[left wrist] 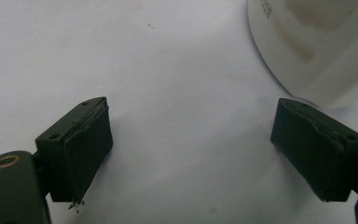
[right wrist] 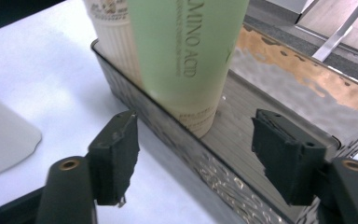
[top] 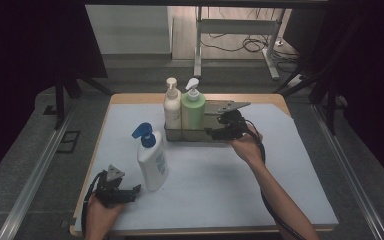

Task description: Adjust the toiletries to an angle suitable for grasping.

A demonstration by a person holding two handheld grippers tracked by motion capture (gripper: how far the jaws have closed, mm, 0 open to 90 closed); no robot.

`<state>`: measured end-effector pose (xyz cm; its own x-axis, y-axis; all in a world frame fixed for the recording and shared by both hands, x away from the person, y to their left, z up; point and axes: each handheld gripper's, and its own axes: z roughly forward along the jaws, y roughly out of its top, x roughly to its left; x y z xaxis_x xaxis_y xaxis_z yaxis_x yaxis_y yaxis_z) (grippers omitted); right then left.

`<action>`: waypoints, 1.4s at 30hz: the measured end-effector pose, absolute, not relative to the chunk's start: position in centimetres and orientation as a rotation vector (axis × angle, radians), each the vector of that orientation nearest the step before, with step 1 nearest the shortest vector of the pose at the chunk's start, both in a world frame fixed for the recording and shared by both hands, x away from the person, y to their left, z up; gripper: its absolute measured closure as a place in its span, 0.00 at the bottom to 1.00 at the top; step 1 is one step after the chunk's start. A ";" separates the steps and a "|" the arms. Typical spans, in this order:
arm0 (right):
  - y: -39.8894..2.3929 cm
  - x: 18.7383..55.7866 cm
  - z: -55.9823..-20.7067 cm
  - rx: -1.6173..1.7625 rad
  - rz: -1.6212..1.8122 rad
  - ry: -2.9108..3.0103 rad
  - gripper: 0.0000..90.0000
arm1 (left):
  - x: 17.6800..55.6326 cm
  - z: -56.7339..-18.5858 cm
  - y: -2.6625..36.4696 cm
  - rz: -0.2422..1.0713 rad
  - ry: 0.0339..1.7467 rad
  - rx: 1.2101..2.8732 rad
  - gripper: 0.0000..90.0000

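I take the dark hammered-metal tray (top: 200, 134) at the far middle of the counter (top: 220, 185) as my landmark. Inside it, at its left end, a green pump bottle (top: 193, 111) stands upright, touching a cream ribbed pump bottle (top: 172, 107) to its left. My right tongs (top: 215, 131) sit at the tray's front wall, released, jaws apart with nothing between the pads, the green bottle just beyond them. Well in front of the tray and to its left stands a white bottle with a blue pump (top: 151, 159). My left tongs (top: 136, 189) rest beside its base, jaws spread wide, gripping nothing.
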<state>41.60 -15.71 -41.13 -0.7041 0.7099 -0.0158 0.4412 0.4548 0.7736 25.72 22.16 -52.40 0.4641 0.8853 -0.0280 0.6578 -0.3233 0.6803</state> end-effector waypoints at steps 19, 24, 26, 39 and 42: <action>-18.1 37.0 -40.6 0.896 1.067 2.413 0.00 | 25.7 -52.4 22.2 0.468 1.278 2.087 0.14; -19.0 36.1 -40.6 0.892 1.080 2.410 0.00 | 25.7 -52.4 22.2 0.468 1.278 2.087 0.14; -19.4 35.6 -40.6 0.895 1.081 2.403 0.00 | 25.7 -52.4 22.2 0.468 1.278 2.087 0.14; -22.4 32.5 -42.5 0.932 1.078 2.395 0.00 | 25.7 -52.4 22.2 0.467 1.278 2.088 0.14; -22.8 32.1 -42.8 0.949 1.080 2.392 0.00 | 25.7 -52.4 22.2 0.467 1.278 2.088 0.14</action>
